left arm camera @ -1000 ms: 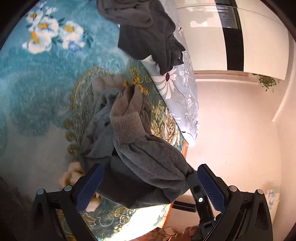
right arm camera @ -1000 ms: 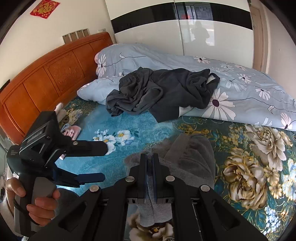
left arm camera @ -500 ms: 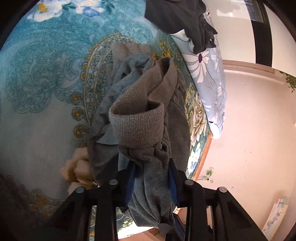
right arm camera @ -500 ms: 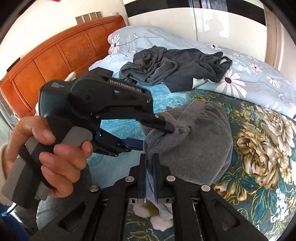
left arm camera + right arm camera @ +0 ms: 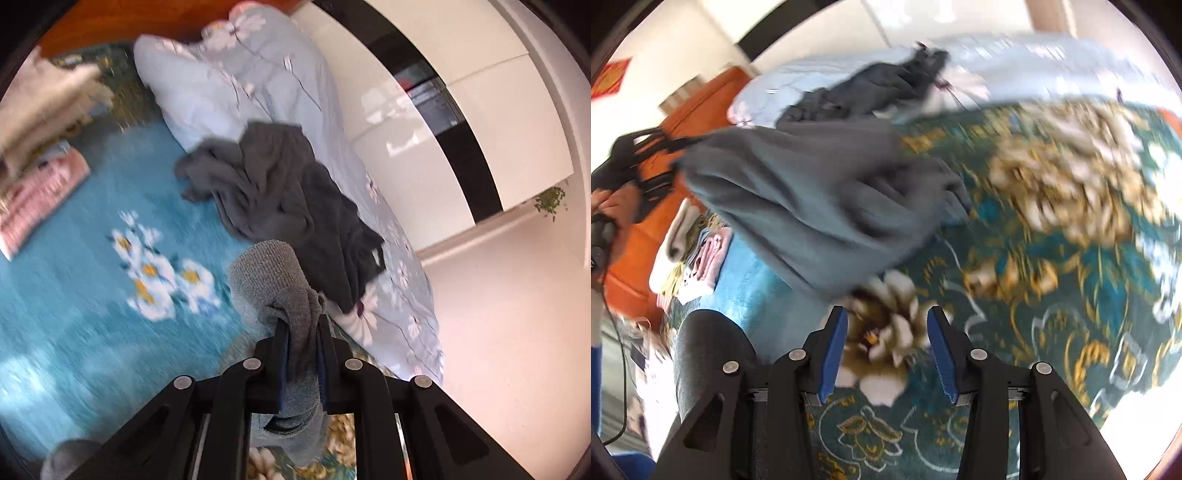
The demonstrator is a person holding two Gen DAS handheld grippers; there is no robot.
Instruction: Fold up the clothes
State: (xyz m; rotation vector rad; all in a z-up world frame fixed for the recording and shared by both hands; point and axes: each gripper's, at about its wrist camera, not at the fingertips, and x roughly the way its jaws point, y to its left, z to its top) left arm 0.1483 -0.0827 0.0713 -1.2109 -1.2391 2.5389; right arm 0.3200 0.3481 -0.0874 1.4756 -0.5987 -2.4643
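On the bed, over a teal floral bedspread point(image 5: 1052, 332), a grey garment point(image 5: 812, 206) hangs lifted in the air, one end gathered at the left gripper point(image 5: 302, 345). Seen from the left wrist, that gripper's two blue-padded fingers are pressed together on a ribbed grey cuff point(image 5: 266, 280) of the garment, with cloth bunched above and trailing below the pads. From the right wrist, the same tool appears at far left, held in a person's hand point(image 5: 607, 206), the grey cloth stretching away from it across the bed toward the patterned section; the view is heavily blurred, so whether the far end touches the bedspread cannot be told.

The right gripper point(image 5: 891, 352) stands with its jaws apart, blue pads facing each other, with nothing between them; it sits just below the hanging garment and clear of it.

Further back, a dark grey heap of clothing point(image 5: 288, 195) lies partly on the bedspread and partly on a pale blue flowered quilt point(image 5: 266, 74). A pink folded item point(image 5: 37, 195) rests near the orange wooden headboard point(image 5: 639, 236). White wardrobe doors point(image 5: 424, 122) stand behind the bed.
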